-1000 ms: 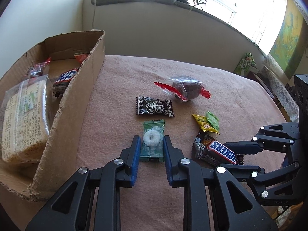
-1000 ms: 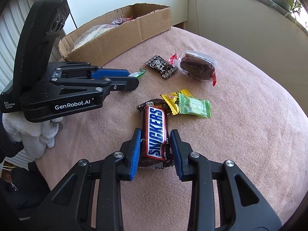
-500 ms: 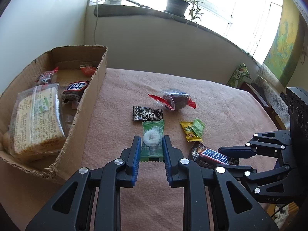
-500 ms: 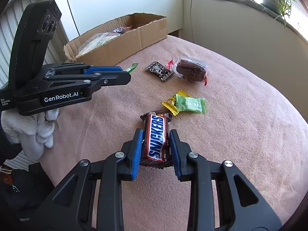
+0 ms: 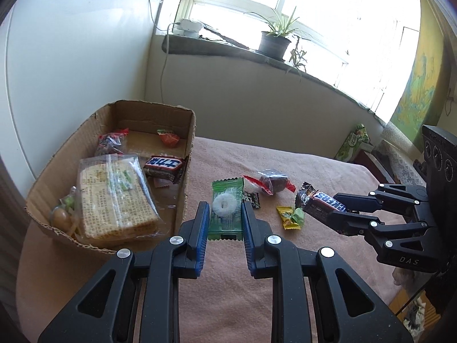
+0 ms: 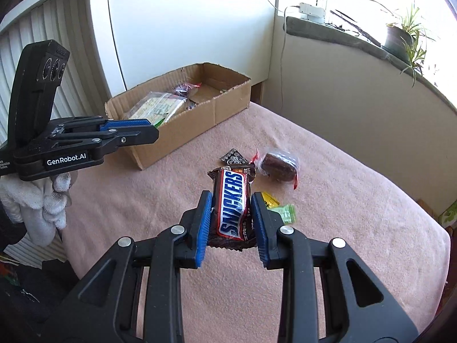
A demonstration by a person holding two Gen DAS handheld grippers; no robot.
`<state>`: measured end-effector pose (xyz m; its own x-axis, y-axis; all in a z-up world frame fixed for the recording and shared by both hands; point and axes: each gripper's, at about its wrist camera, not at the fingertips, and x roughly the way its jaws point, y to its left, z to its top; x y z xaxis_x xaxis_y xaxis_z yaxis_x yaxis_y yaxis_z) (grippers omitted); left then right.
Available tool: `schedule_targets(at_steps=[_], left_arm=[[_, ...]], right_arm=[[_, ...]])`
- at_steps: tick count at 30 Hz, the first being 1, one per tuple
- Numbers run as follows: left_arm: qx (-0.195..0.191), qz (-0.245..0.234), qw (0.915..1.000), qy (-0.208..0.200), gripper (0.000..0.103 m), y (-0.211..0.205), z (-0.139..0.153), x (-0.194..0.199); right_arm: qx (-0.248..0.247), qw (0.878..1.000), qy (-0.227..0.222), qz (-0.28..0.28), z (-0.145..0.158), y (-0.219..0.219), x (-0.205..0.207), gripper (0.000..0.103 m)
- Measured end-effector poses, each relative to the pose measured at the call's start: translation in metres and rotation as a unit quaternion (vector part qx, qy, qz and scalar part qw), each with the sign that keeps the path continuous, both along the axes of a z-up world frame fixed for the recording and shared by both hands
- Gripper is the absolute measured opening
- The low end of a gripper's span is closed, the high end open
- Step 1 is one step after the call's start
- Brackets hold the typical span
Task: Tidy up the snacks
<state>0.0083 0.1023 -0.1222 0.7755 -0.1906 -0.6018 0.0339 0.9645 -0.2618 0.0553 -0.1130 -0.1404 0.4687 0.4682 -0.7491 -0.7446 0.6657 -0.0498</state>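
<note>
My left gripper [image 5: 224, 210] is shut on a green packet with a white ring candy [image 5: 225, 208] and holds it in the air, right of the cardboard box [image 5: 187, 171]. My right gripper [image 6: 232, 201] is shut on a Snickers bar [image 6: 232, 203] and holds it above the pink table cover; the bar also shows in the left wrist view [image 5: 322, 203]. On the cover lie a black sweet [image 6: 233, 157], a wrapped brown cake [image 6: 278, 165] and yellow and green sweets [image 5: 291, 217]. The box [image 6: 200, 117] holds a cracker pack [image 5: 114, 197] and several snacks.
The pink table cover [image 6: 342, 214] ends at a rounded edge on the right. A windowsill with a potted plant [image 5: 274, 43] runs behind. A white wall stands behind the box. A green carton [image 5: 352, 143] sits beyond the table's far edge.
Both grippers have risen off the table, each lifting its snack. The left one has come nearer the box, and more of the box's inside shows.
</note>
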Motion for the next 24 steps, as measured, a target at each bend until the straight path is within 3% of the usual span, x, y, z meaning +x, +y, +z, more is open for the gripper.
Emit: schedule_targets(at_steps=[13, 24], left_arm=[[0.013, 0.044, 0.9989, -0.009, 0.021, 0.047, 0.006, 0.003], [0.029, 0.072, 0.9969, 0.004, 0.021, 0.074, -0.003, 0.014]], right_arm=[[0.034, 0.999, -0.017, 0.030, 0.024, 0.064, 0.021, 0.029], [0.042, 0.998, -0.002, 0.055, 0.015, 0.118, 0.046, 0.029]])
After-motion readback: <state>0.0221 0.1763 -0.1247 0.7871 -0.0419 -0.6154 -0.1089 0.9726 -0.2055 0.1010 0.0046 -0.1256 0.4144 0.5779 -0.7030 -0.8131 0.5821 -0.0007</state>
